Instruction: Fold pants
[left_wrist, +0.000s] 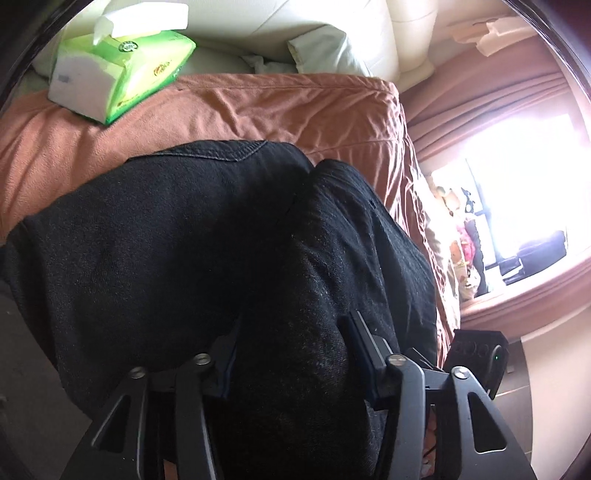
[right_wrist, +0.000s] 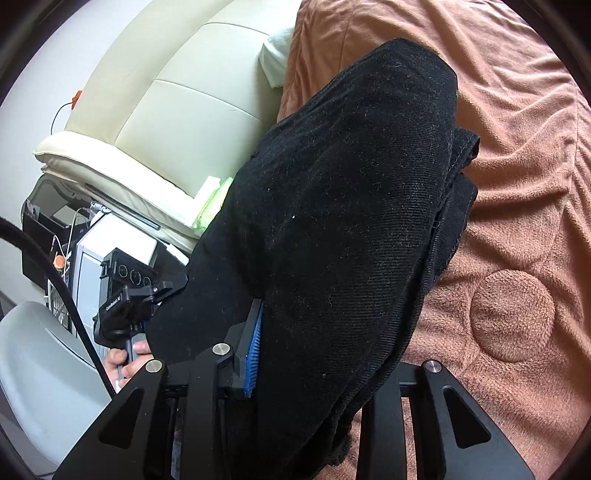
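Black pants (left_wrist: 184, 240) lie bunched on a rust-brown bed cover (left_wrist: 258, 103), a stitched hem showing at their far edge. My left gripper (left_wrist: 291, 332) has a thick fold of the fabric filling the gap between its fingers, pads against it. In the right wrist view the pants (right_wrist: 351, 184) drape over my right gripper (right_wrist: 332, 332). Its blue-padded left finger (right_wrist: 255, 347) presses into the cloth and its other finger is hidden under it. The left gripper (right_wrist: 125, 295) and a hand (right_wrist: 125, 362) holding it show at the lower left there.
A green and white tissue pack (left_wrist: 118, 70) sits on the cover near a pale pillow (left_wrist: 325, 51). The cream padded headboard (right_wrist: 166, 110) runs along the bed. Beside the bed are a white box (right_wrist: 110, 254), cables and a grey chair (right_wrist: 37, 369). A bright window (left_wrist: 517, 166) is at right.
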